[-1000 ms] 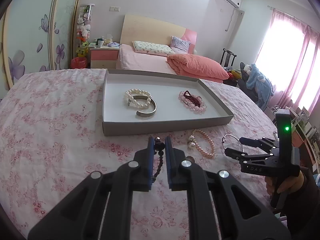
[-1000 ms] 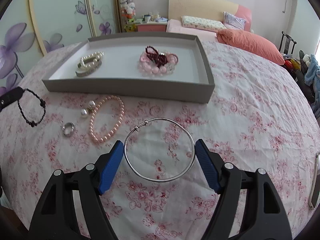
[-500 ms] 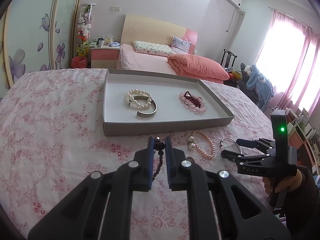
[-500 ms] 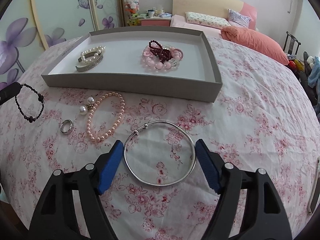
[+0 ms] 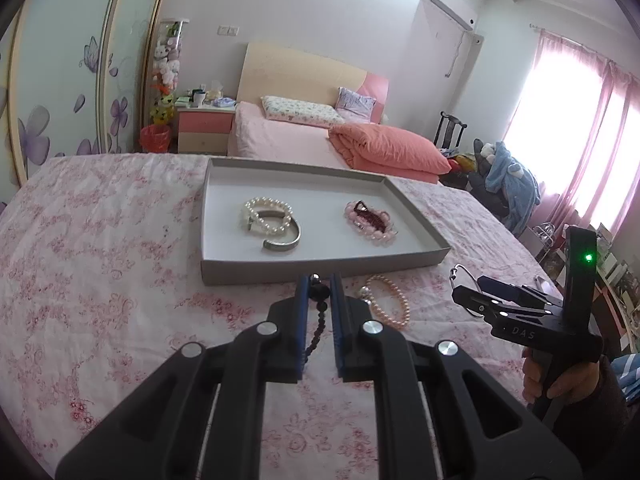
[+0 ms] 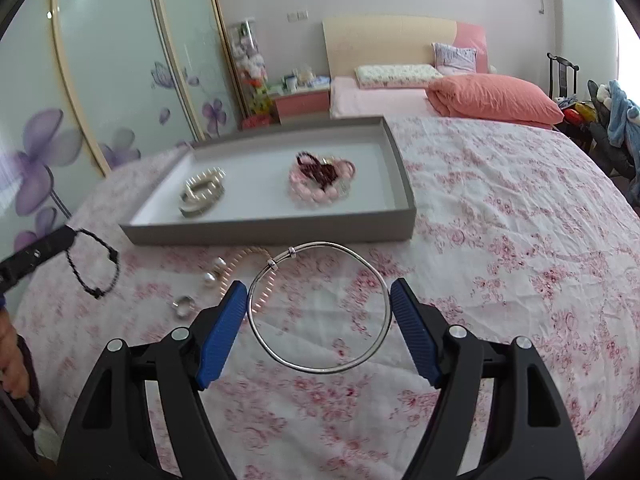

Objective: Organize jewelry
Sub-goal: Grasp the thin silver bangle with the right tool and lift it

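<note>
My left gripper (image 5: 319, 286) is shut on a black bead bracelet (image 5: 316, 316), which hangs between the fingers just before the grey tray (image 5: 320, 268); it also shows in the right wrist view (image 6: 94, 264). My right gripper (image 6: 319, 300) is shut on a thin silver bangle (image 6: 320, 308) and holds it above the floral cloth. The tray holds a white pearl bracelet with a silver cuff (image 5: 272, 224) and a pink and dark red bead pile (image 5: 370, 224). A pink pearl bracelet (image 5: 390, 300), pearl earrings (image 6: 214, 272) and a ring (image 6: 183, 305) lie on the cloth.
The flowered pink cloth (image 5: 100, 260) covers the surface. Behind it stand a bed with an orange quilt (image 5: 384, 148), a nightstand (image 5: 204, 128) and sliding wardrobe doors (image 6: 100, 92). The right gripper's body (image 5: 532, 320) is at the right of the left wrist view.
My right gripper has closed on the silver bangle and lifted it off the cloth toward the tray. The left gripper still holds the black bracelet, almost unmoved.
</note>
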The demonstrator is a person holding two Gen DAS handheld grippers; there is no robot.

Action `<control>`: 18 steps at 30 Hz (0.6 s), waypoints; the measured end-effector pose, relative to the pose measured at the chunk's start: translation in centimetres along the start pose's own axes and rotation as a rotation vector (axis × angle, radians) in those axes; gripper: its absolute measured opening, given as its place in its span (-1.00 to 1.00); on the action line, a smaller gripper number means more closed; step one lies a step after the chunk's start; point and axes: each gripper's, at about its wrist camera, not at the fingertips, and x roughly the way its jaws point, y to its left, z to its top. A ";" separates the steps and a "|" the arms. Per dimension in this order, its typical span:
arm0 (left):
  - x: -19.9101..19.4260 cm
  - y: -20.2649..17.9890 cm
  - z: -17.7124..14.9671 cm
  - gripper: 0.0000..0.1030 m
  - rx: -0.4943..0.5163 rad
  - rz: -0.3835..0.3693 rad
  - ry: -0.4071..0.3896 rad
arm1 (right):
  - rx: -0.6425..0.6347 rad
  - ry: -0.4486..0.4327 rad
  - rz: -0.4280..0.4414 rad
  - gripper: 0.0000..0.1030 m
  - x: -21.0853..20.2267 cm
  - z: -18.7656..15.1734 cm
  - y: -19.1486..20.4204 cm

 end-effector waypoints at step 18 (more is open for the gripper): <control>-3.0 -1.9 1.3 -0.77 0.011 -0.006 -0.112 | 0.006 -0.267 0.033 0.43 -5.0 1.3 2.3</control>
